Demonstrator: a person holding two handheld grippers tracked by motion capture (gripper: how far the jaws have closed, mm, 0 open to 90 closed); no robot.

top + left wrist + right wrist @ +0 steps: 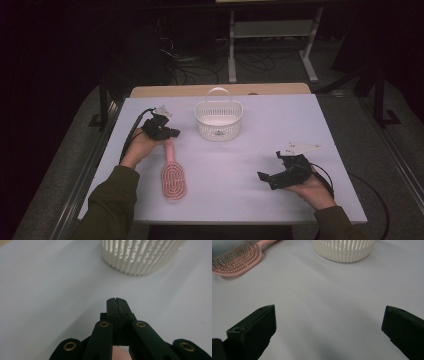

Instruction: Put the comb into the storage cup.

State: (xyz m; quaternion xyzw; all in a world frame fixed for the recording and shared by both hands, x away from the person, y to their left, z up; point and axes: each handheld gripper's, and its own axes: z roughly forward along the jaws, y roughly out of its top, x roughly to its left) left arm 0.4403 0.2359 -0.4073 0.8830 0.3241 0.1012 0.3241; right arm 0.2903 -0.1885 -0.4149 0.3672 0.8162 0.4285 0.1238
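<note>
Your left gripper (167, 132) sits at about 10 o'clock on the table (300, 125), right by the handle end of the pink hairbrush (173, 179); its jaws are pressed together with nothing between them, so it is not holding the brush; the brush lies flat, bristles up, at about 8 o'clock, with its handle pointing away from you; the white basket (218, 121) stands at 12 o'clock, near the left gripper but not touching it; your right gripper (267, 179) waits at 4 o'clock, well apart from the brush, with its jaws wide apart and empty

If you push down on the handle with shut jaws, the brush may slide or spin; open them first; the handle is thin and smooth, so I think a pinch near its tip may let the heavy head droop or slip out; if you swing toward the basket too low, you may knock it over or shove it off its spot
</note>
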